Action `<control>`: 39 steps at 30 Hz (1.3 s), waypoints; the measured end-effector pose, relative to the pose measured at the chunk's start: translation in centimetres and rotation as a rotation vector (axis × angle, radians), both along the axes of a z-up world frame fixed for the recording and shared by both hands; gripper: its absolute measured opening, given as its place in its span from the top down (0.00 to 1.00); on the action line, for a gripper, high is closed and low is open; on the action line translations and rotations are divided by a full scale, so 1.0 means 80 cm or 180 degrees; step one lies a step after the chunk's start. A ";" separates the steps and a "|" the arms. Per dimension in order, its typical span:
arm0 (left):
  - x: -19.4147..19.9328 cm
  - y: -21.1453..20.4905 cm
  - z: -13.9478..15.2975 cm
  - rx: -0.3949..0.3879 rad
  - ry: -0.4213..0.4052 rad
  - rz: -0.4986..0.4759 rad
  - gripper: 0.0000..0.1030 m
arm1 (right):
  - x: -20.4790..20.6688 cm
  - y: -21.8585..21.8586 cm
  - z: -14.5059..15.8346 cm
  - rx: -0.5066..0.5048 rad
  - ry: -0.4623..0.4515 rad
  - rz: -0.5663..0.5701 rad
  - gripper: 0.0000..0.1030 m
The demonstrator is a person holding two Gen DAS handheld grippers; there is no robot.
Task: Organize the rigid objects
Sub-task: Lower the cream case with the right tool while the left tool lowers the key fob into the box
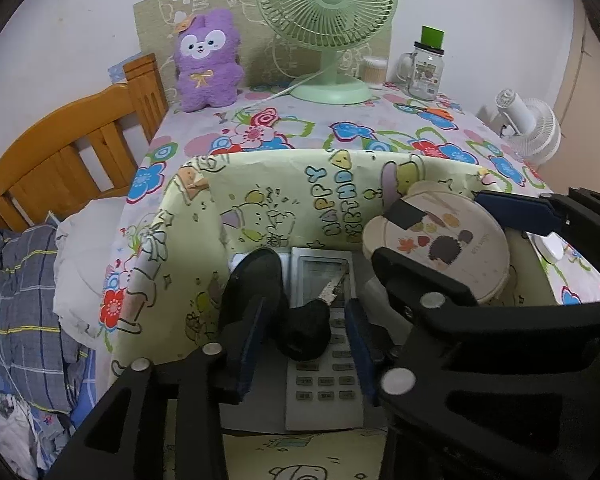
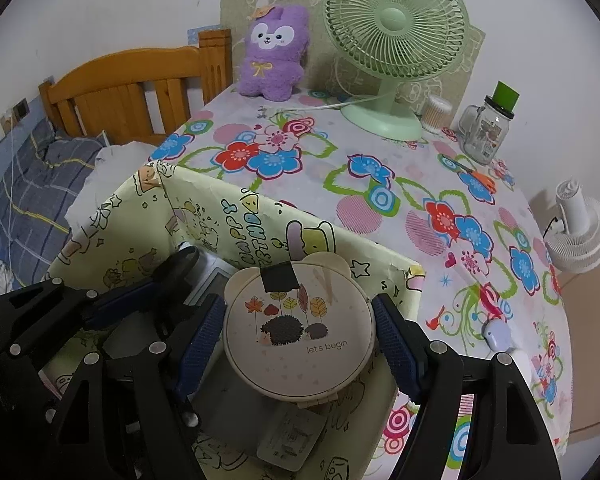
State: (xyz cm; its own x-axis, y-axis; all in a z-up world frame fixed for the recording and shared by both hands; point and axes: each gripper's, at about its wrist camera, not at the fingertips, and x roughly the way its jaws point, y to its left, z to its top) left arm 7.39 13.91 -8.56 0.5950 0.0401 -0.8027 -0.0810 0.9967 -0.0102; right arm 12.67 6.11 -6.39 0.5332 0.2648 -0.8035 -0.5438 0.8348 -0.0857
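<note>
round case held over the paper-lined box, remote lying lengthwise inside

the right gripper [image 2: 300, 344] has its blue ribbed pads [image 2: 394, 344] pressed on either side of a round cream case [image 2: 300, 340], a smooth hard disc with small bear ears, a hedgehog print and a black tape patch near its far edge; its flat face points up toward the camera, over the right part of the box [image 1: 260, 208]. the box has soft, creased walls wrapped in pale yellow cartoon paper. on its floor a grey remote control [image 1: 324, 344] lies with its long axis running away from the camera, screen end far, buttons near. the left gripper [image 1: 304, 344] is partly open, its fingers straddling the remote and a black knobbly object [image 1: 304, 332] lying on it; whether they touch either is unclear. the box sits on a flowered tablecloth [image 2: 380, 184].
</note>
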 end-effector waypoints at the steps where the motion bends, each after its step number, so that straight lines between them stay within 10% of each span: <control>1: 0.000 0.000 0.000 -0.0041 0.0004 -0.0023 0.52 | 0.001 0.000 -0.001 -0.0011 0.0005 0.0004 0.25; 22: -0.015 -0.021 0.023 -0.0052 -0.0076 -0.0022 0.21 | -0.011 -0.019 0.016 0.0211 0.0000 0.0134 0.19; 39: -0.031 -0.067 0.044 0.0078 -0.0191 -0.0115 0.21 | -0.032 -0.070 0.037 0.0291 -0.0170 -0.0051 0.10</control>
State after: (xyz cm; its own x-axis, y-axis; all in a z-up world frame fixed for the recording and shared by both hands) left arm 4.91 8.55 -5.03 0.6433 0.0369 -0.7647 -0.0449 0.9989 0.0104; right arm 10.10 0.54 -3.45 0.5794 0.3268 -0.7467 -0.5271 0.8490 -0.0374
